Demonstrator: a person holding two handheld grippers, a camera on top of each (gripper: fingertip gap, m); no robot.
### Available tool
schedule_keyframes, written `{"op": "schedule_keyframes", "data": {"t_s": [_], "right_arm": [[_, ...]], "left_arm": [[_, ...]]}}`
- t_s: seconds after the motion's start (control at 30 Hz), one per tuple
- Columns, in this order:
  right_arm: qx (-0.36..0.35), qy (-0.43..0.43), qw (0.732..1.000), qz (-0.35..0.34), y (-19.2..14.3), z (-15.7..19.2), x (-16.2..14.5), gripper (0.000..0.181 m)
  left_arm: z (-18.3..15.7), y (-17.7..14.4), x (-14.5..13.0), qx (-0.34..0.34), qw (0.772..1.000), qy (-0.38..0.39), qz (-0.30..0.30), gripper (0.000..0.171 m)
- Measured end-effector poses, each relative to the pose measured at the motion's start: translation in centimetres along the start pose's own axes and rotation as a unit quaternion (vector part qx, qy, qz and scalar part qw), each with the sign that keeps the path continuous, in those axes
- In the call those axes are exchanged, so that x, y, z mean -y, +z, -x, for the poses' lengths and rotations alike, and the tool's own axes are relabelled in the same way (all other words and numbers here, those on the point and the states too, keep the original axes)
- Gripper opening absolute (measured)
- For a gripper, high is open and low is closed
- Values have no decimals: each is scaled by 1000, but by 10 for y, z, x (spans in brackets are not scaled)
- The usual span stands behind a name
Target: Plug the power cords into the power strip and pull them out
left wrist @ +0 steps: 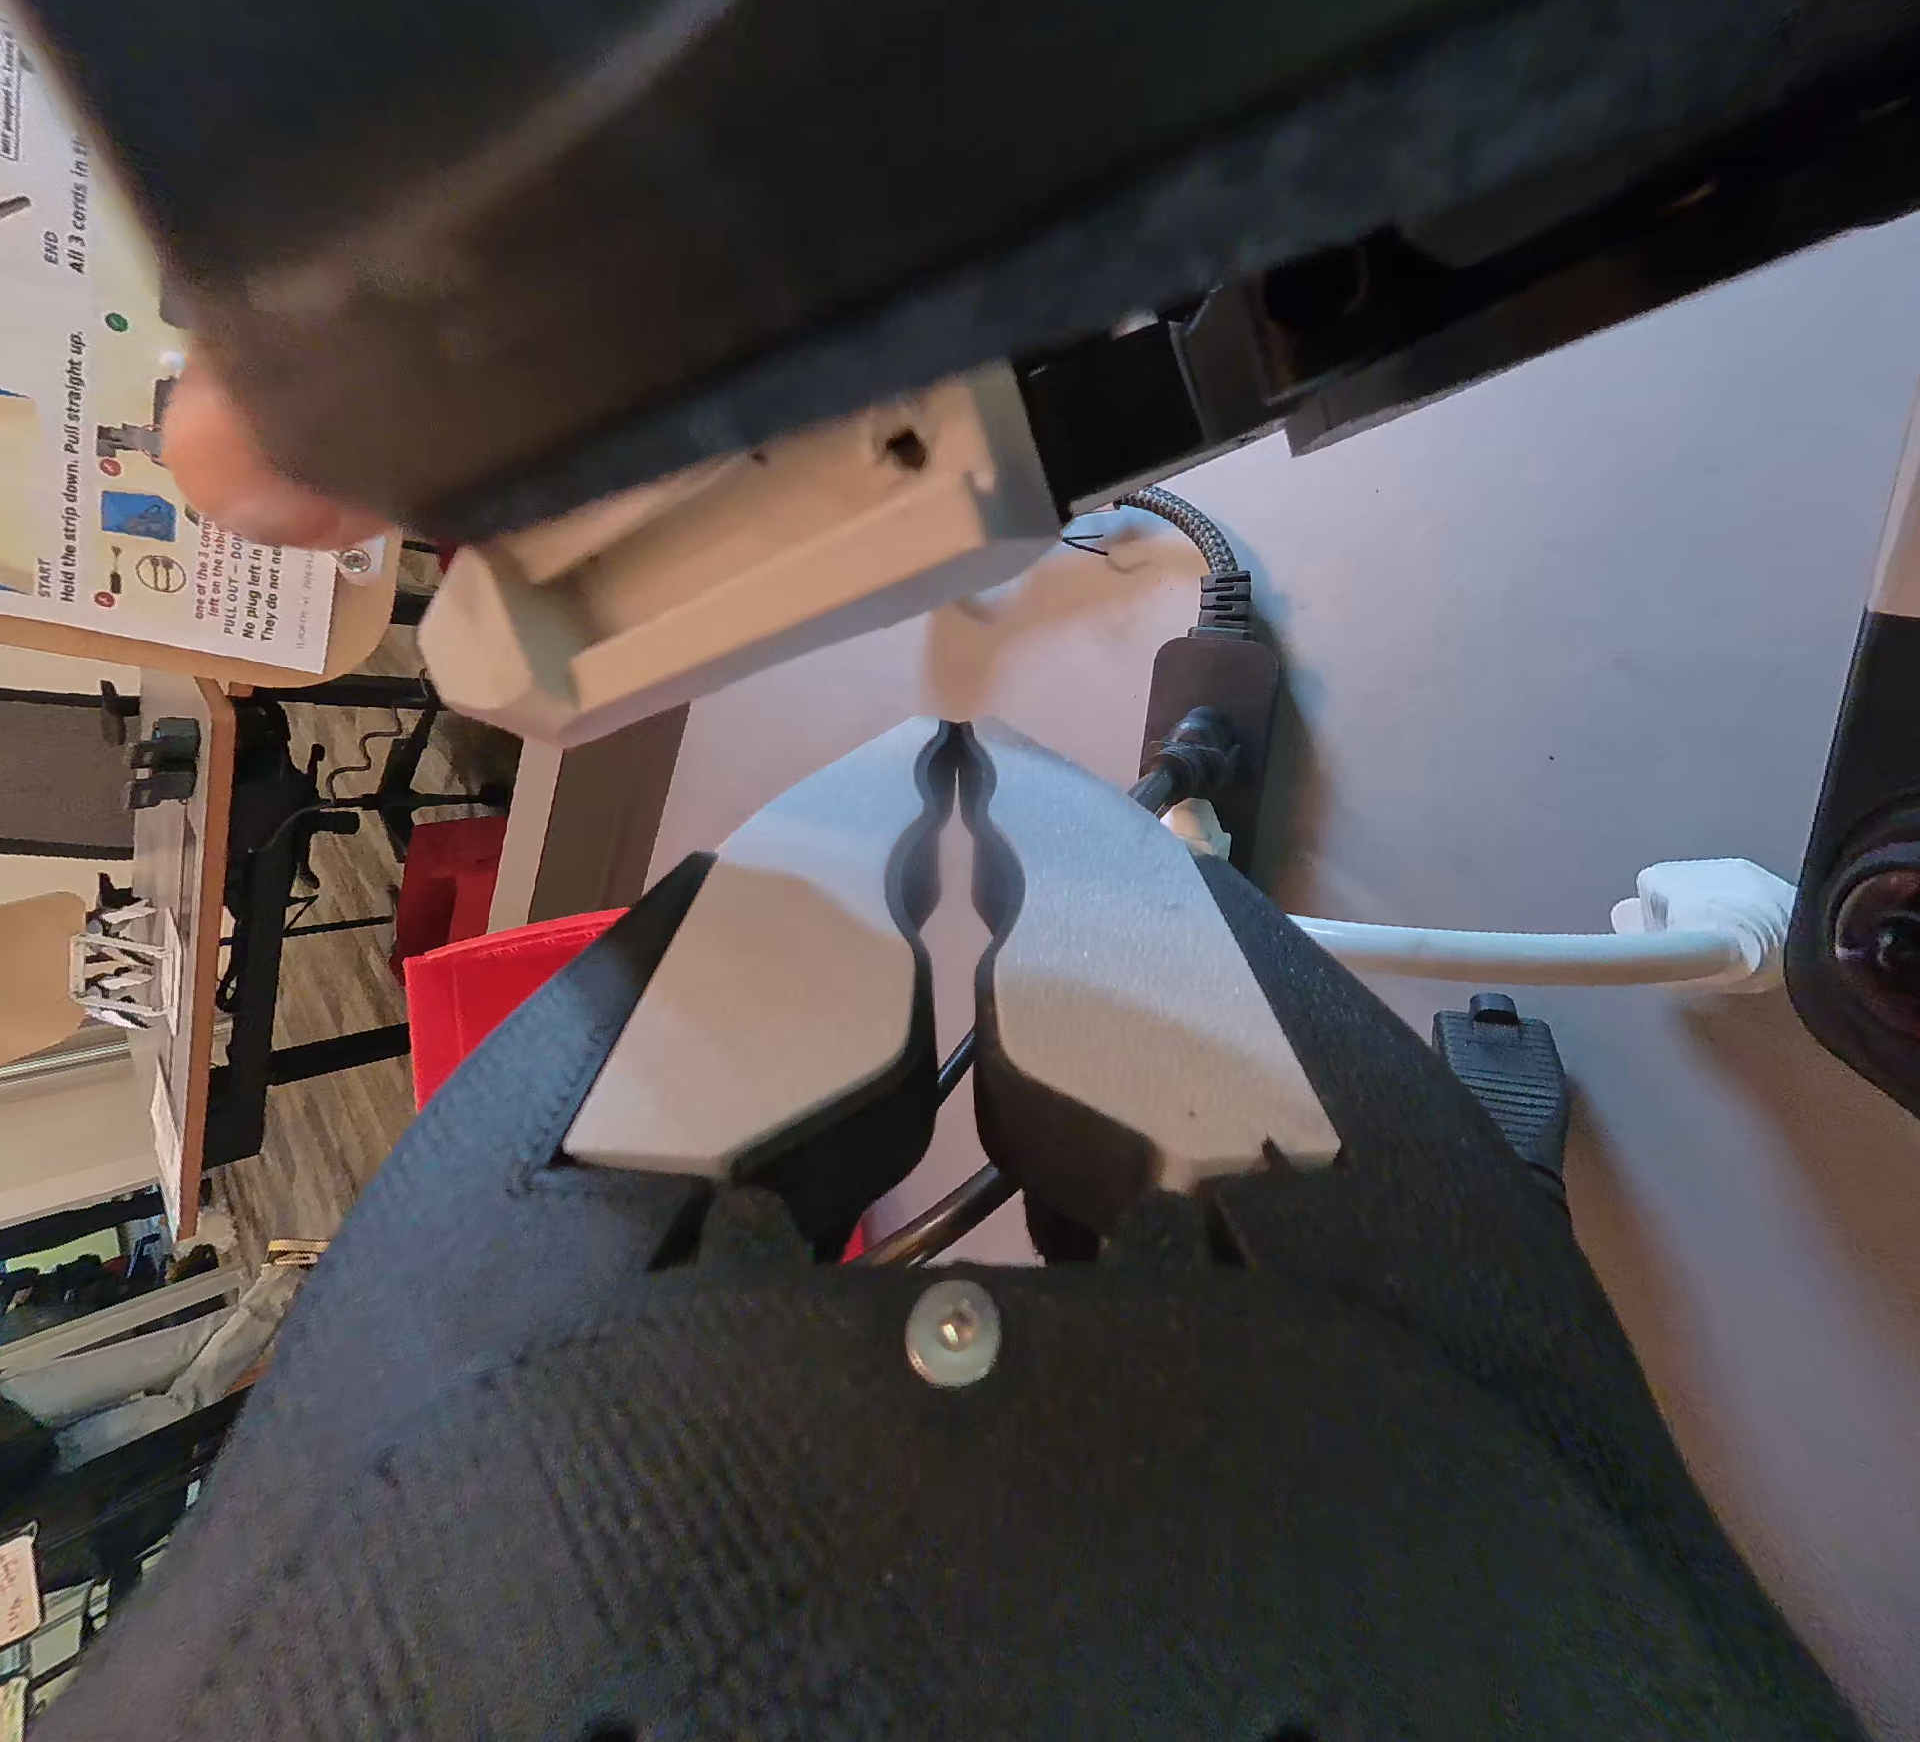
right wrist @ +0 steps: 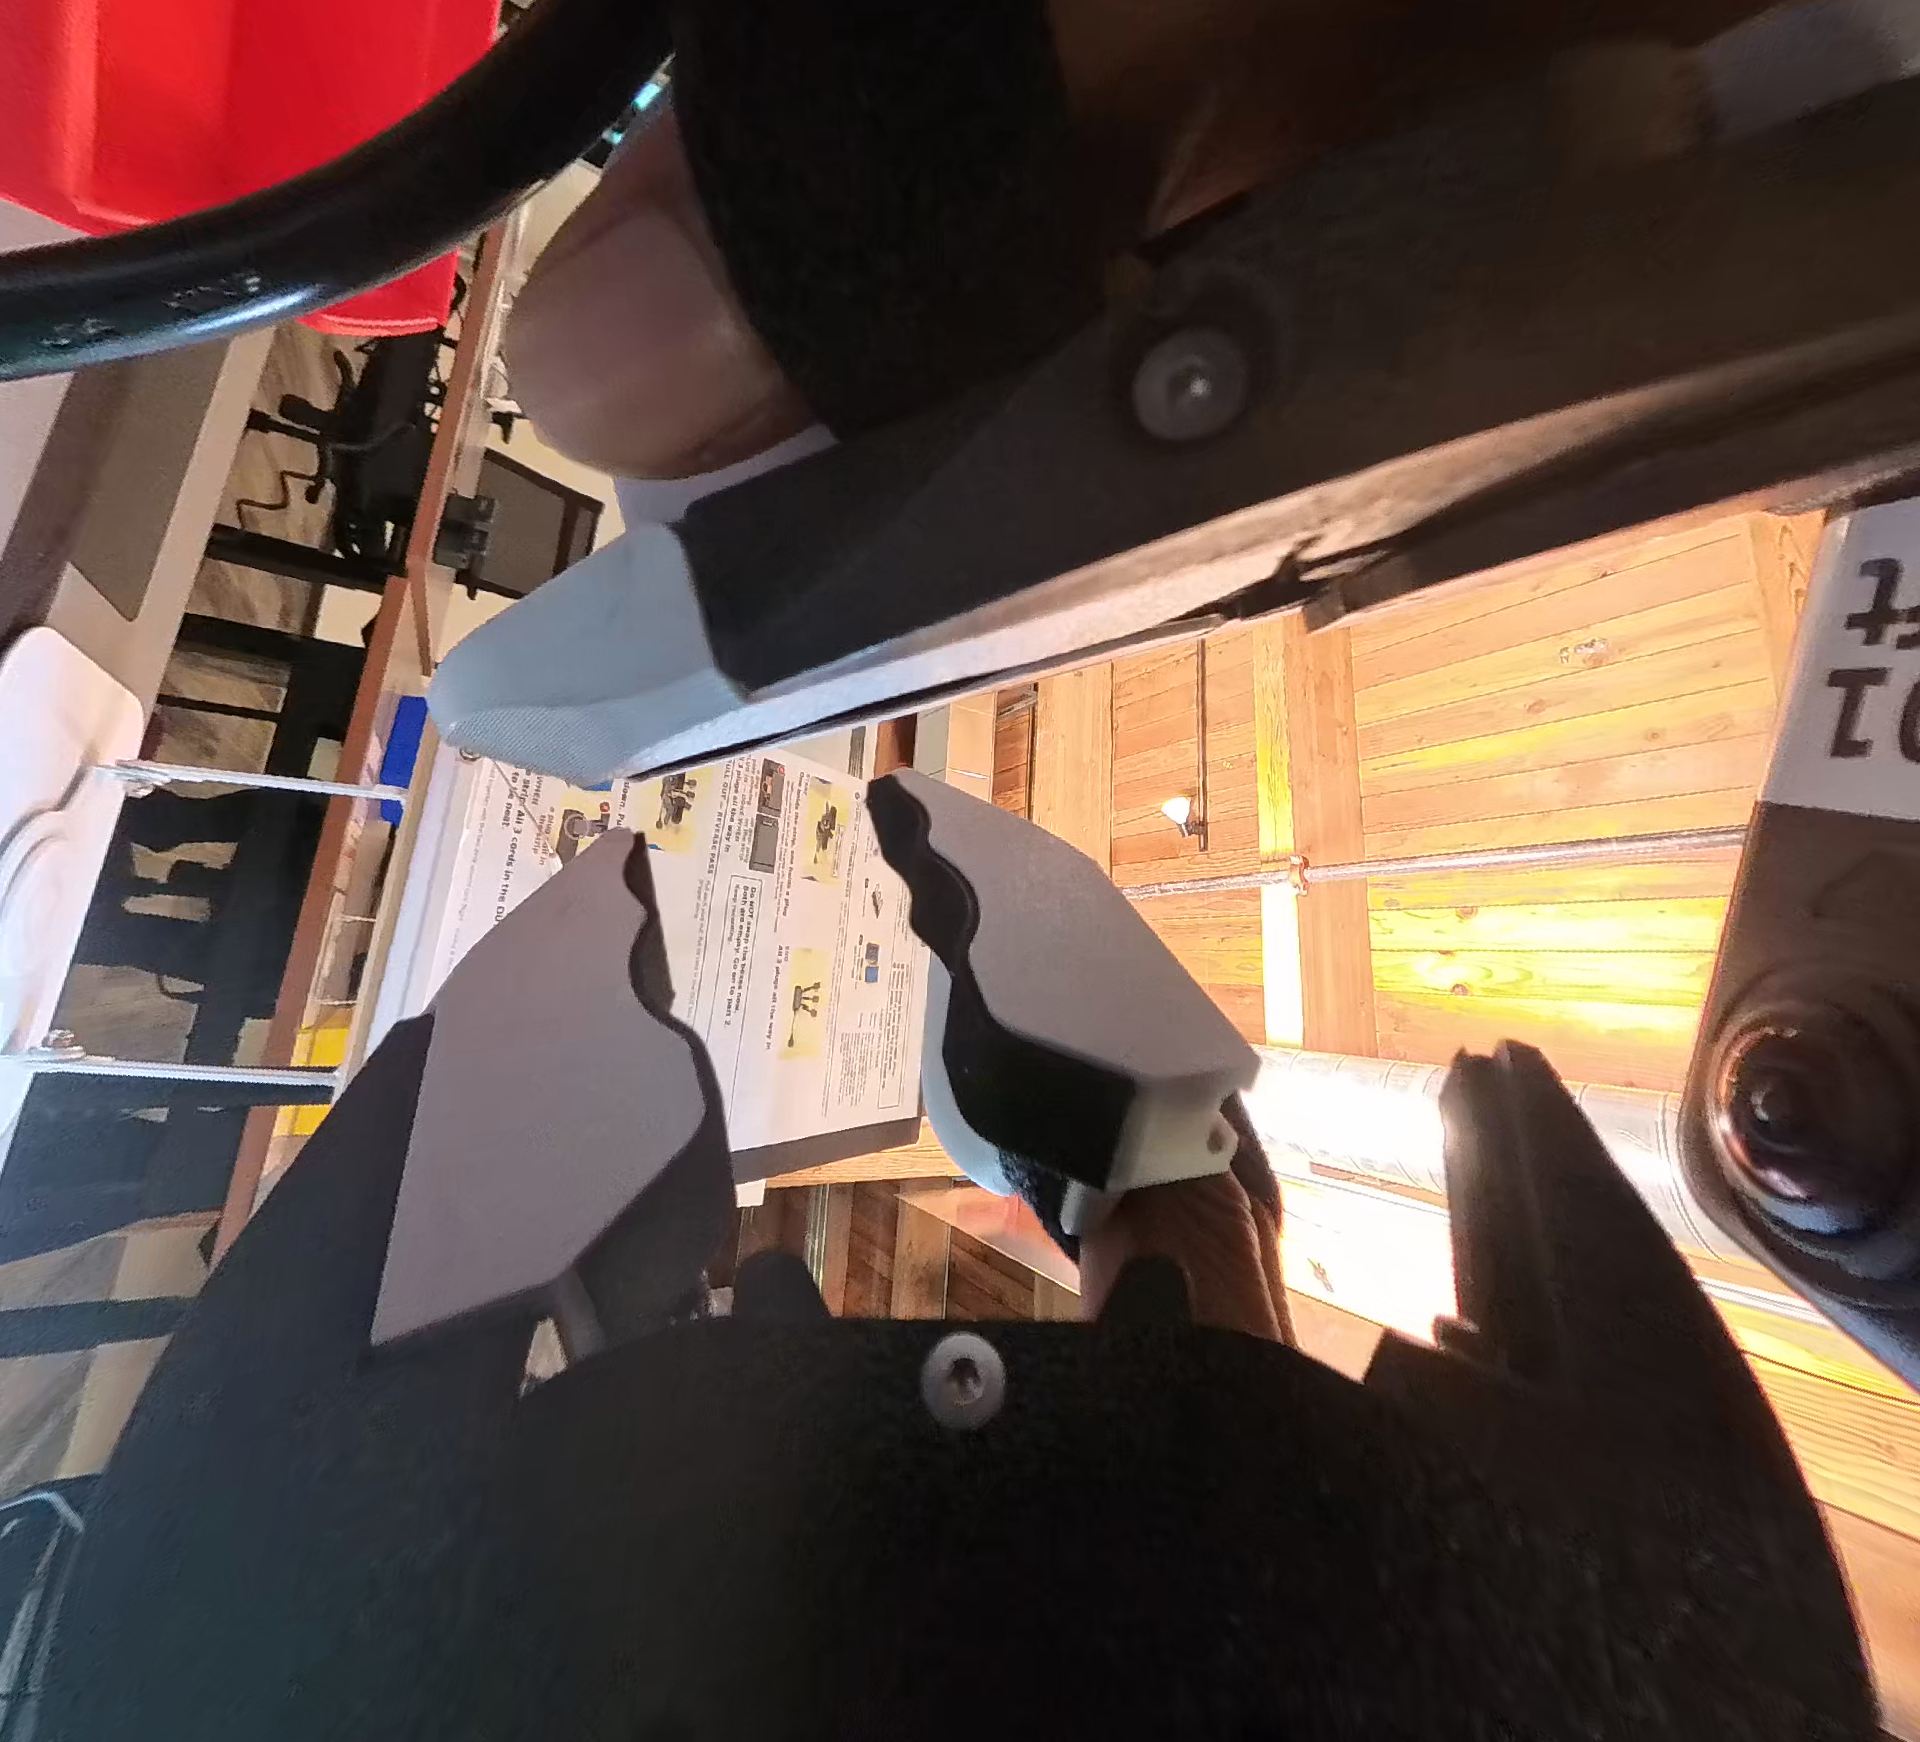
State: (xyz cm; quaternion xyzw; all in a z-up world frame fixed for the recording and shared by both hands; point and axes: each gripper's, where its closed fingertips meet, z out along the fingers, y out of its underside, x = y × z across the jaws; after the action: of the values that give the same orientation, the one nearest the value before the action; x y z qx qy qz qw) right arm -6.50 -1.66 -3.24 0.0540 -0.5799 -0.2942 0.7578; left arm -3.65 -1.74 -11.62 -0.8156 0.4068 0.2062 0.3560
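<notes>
- Power strip: a dark block on the pale desk, just beyond the left fingertips, with a braided lead entering its far end.
- Progress: 1 black plug appears seated in the strip. The white plug and a second black plug lie loose on the desk toward its right side, clear of the strip.
- Judgement: at most 1 of 3 cords is connected. Whether this is the plugging-in or the pulling-out phase cannot be told.
- Left gripper: fingers closed, tips meeting, nothing visible between them. A black cord passes behind the gap lower down; whether it is pinched cannot be told. The gripper is aimed down at the desk, short of the strip.
- Right gripper: fingers parted at a moderate gap and empty. It is tilted up toward a wooden ceiling and an instruction sheet, away from the desk.
- The 2 grippers are crossed close together, each filling the top of the other's view.
</notes>
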Motion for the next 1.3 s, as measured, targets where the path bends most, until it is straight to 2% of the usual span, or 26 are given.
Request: {"op": "schedule_keyframes", "data": {"t_s": [0.83, 1.3], "right_arm": [[10, -2, 1000, 8, 2, 0, -2, 101], [4, 34, 999, 20, 2, 1, -5, 100]], "left_arm": [[4, -1, 1, 8, 1000, 6, 4, 0], [5, -1, -2, 9, 1000, 5, 8, 0]]}}
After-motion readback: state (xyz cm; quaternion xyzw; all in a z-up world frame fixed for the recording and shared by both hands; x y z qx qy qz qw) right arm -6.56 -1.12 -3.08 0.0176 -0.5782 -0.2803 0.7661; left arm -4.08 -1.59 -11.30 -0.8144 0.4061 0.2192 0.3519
